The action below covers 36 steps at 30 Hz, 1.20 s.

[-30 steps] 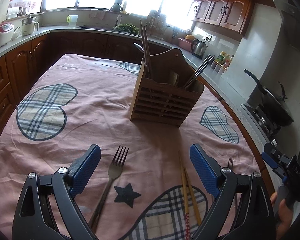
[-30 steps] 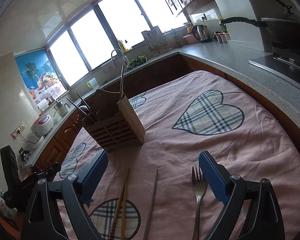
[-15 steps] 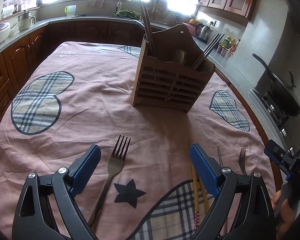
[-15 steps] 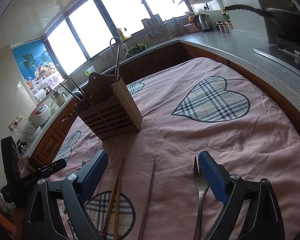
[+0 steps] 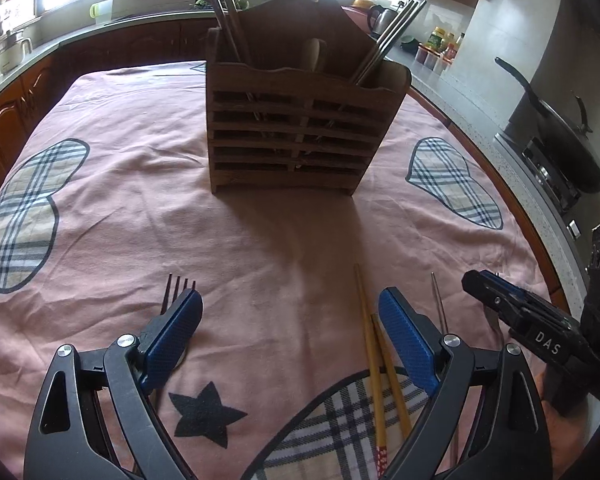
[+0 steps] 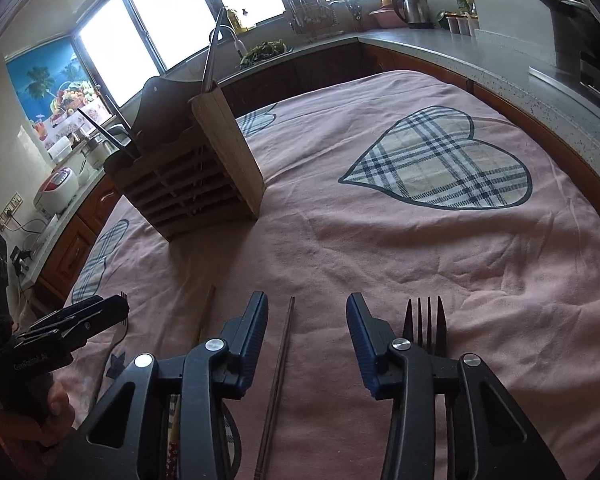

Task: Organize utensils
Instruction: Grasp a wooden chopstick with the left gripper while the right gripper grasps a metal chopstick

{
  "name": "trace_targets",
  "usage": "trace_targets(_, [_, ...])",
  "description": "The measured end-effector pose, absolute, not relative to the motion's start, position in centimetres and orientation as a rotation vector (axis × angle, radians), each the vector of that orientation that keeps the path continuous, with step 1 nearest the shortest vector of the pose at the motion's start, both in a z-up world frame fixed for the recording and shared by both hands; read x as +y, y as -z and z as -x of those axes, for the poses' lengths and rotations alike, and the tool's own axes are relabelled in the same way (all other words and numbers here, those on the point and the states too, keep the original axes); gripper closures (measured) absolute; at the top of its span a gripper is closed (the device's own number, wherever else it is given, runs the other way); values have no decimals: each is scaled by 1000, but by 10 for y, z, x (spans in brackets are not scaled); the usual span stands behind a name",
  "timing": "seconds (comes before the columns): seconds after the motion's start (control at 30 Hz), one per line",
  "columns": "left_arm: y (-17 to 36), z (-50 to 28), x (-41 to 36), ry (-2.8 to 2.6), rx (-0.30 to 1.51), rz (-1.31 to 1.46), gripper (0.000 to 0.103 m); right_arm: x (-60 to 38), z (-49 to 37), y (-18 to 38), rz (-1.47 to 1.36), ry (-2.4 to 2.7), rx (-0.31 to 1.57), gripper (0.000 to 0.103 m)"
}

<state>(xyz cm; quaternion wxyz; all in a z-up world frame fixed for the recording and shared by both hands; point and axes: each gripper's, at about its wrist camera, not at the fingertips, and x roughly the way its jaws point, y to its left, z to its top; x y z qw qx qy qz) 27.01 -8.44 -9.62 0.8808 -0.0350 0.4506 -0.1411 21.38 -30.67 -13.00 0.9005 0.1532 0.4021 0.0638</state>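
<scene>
The step in hand looks like a pick-up: the right gripper (image 6: 307, 320) hangs low over the pink tablecloth (image 6: 420, 264) with its jaws closing around a single dark chopstick (image 6: 278, 372), which lies between the pads without being pinched yet. A fork (image 6: 426, 326) lies just right of that gripper, outside the jaws. The left gripper (image 5: 290, 324) holds its jaws spread wide and grips nothing; a second fork (image 5: 176, 290) pokes out past its left pad, and a pair of yellow chopsticks (image 5: 370, 340) lies just inside its right pad.

The wooden utensil holder (image 5: 300, 128) stands upright at the far middle of the table, already holding chopsticks and other utensils in its compartments.

Next, the right jaws would need to finish closing squarely on the thin stick, then lift and tip it upright to drop into a compartment. The cloth between grippers and holder is bare, so the path is open. The two grippers sit close side by side, and the table edge with the counter (image 6: 540, 92) lies well off to the right
</scene>
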Motion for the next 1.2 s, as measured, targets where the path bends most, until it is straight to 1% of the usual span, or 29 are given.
trace_targets(0.07, [101, -277, -91, 305, 963, 55, 15, -302, -220, 137, -311, -148, 866, 63])
trace_targets(0.17, [106, -287, -102, 324, 991, 23, 20, -294, -227, 147, -272, -159, 908, 70])
trace_targets(0.2, [107, -290, -105, 331, 997, 13, 20, -292, -229, 150, -260, -162, 923, 72])
trace_targets(0.33, [117, -302, -119, 365, 1038, -20, 20, -281, -233, 154, -175, -169, 944, 74])
trace_targets(0.37, [120, -304, -123, 372, 1044, -32, 24, -279, -234, 153, -151, -167, 949, 81])
trace_targets(0.4, [124, -306, -127, 376, 1051, -46, 32, -279, -234, 153, -133, -162, 953, 89])
trace_targets(0.47, [129, -307, -132, 373, 1054, -72, 40, -283, -234, 153, -131, -162, 958, 96])
trace_targets(0.57, [130, -306, -138, 374, 1038, -111, 40, -293, -233, 153, -167, -170, 962, 96])
trace_targets(0.63, [131, -305, -141, 370, 1024, -139, 49, -295, -232, 153, -177, -170, 960, 96])
trace_targets(0.67, [131, -303, -144, 370, 1015, -162, 59, -295, -232, 153, -181, -170, 958, 97])
trace_targets(0.7, [130, -303, -146, 371, 1007, -183, 71, -295, -232, 153, -188, -170, 957, 97])
trace_targets(0.73, [130, -302, -147, 375, 1003, -198, 77, -296, -233, 153, -194, -171, 957, 97])
trace_targets(0.77, [129, -302, -146, 382, 1005, -202, 89, -296, -233, 152, -199, -172, 954, 98])
trace_targets(0.83, [128, -303, -142, 393, 1017, -182, 91, -296, -233, 151, -206, -174, 949, 100])
trace_targets(0.87, [127, -304, -139, 397, 1023, -165, 93, -296, -232, 149, -210, -176, 946, 103])
trace_targets(0.97, [122, -301, -127, 405, 1033, -105, 98, -297, -229, 144, -221, -185, 934, 103])
trace_targets(1.03, [118, -295, -121, 407, 1030, -79, 99, -297, -226, 139, -217, -187, 923, 103])
trace_targets(1.1, [114, -290, -114, 406, 1024, -59, 99, -298, -225, 137, -214, -180, 926, 102])
trace_targets(1.13, [112, -288, -111, 401, 1020, -51, 99, -298, -226, 138, -224, -183, 936, 98])
trace_targets(1.2, [108, -284, -105, 392, 1008, -39, 99, -298, -225, 138, -244, -193, 940, 95])
